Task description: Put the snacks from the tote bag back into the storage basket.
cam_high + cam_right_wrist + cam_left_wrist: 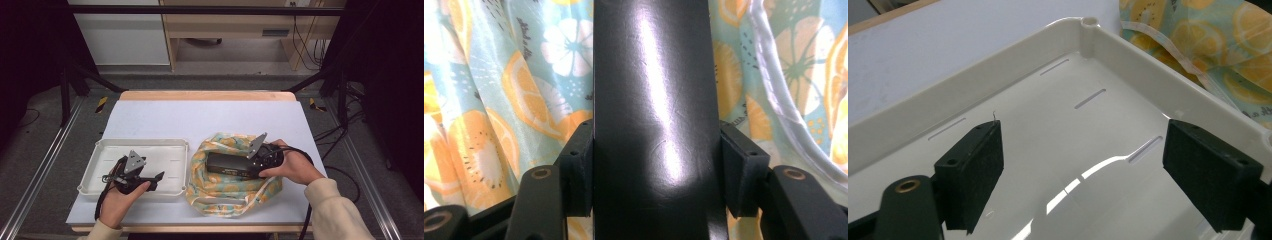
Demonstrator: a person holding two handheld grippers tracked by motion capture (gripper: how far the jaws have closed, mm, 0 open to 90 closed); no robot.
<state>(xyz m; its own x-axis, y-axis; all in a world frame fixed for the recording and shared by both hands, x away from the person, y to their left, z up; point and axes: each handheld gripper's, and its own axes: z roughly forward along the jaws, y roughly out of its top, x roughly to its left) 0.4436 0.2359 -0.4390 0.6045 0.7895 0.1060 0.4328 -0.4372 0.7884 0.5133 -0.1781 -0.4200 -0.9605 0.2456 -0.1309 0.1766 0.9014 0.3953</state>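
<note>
Hardly any legible txt here. Black box (231,164) lying on the fruit-print bag (220,192) has a pale mark on its side at approx 6 o'clock, too small to read. Bag cloth (499,75) carries tiny dark script betw. the printed slices, approx 11 o'clock in right gripper view, blurred, can't make it out.

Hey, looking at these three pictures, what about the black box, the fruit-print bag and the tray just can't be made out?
- Black box: right gripper view cuts off both ends at the frame edges; small pale marking in the high view is too small to read.
- Fruit-print bag: contents hidden by its own folds and the box.
- White tray: near part cut off in the left gripper view, where the left tool stands open; the hand covers its front edge in the high view.
</note>
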